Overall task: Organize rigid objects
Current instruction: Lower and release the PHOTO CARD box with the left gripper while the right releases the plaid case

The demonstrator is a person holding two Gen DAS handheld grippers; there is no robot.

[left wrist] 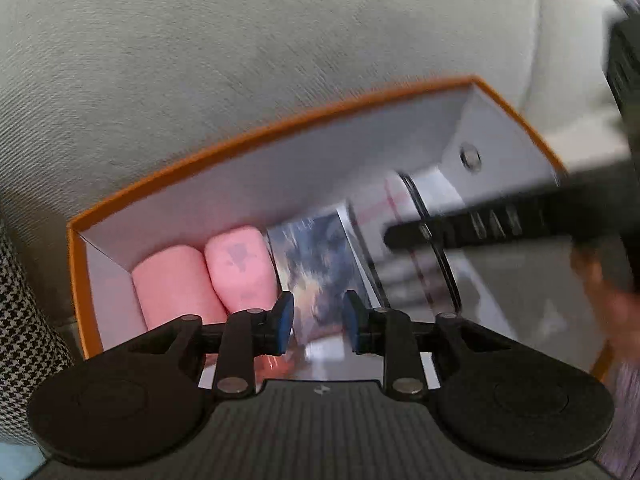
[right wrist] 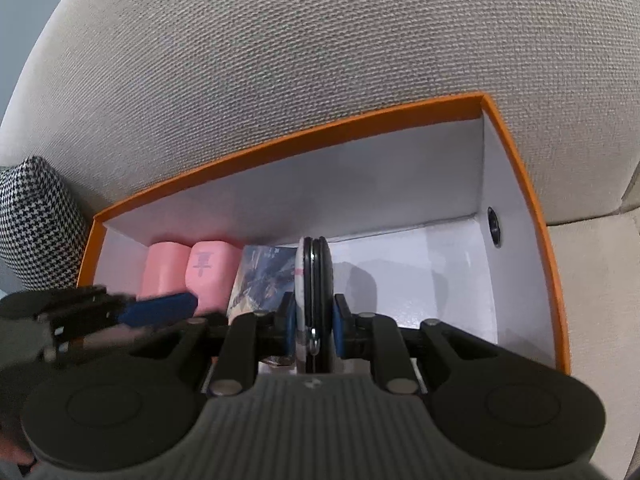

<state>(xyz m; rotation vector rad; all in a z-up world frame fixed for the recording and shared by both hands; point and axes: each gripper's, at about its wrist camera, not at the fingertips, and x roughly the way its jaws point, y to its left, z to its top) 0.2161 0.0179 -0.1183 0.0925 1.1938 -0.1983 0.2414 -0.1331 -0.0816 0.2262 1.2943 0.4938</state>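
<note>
Rigid objects are being filed on edge, side by side, into an orange-rimmed cardboard box (right wrist: 520, 184) that sits on a beige sofa seat against the back cushion (right wrist: 320, 60). Along the box's left end stand two pink blocks (right wrist: 166, 272), the second printed with a dark character (right wrist: 208, 268), and just beside them a flat case with a blue-grey picture on its face (right wrist: 260, 276). Standing them upright and packed from one end looks meant to keep the row tight and leave the white floor on the right free.

The right claw (right wrist: 314, 320) is closed on a thin round disc-like thing with a black rim (right wrist: 314, 272), held edge-on and upright, low inside the box right next to the picture case. My guess is that gripping it by the lower edge lets it slide down as the next item in the row.

The left claw (left wrist: 318, 320) hovers over the picture case with its blue pads (left wrist: 285, 312) parted and nothing pressed between them; it seems to be there to steady the case. A houndstooth cushion (right wrist: 36, 216) lies left of the box.
</note>
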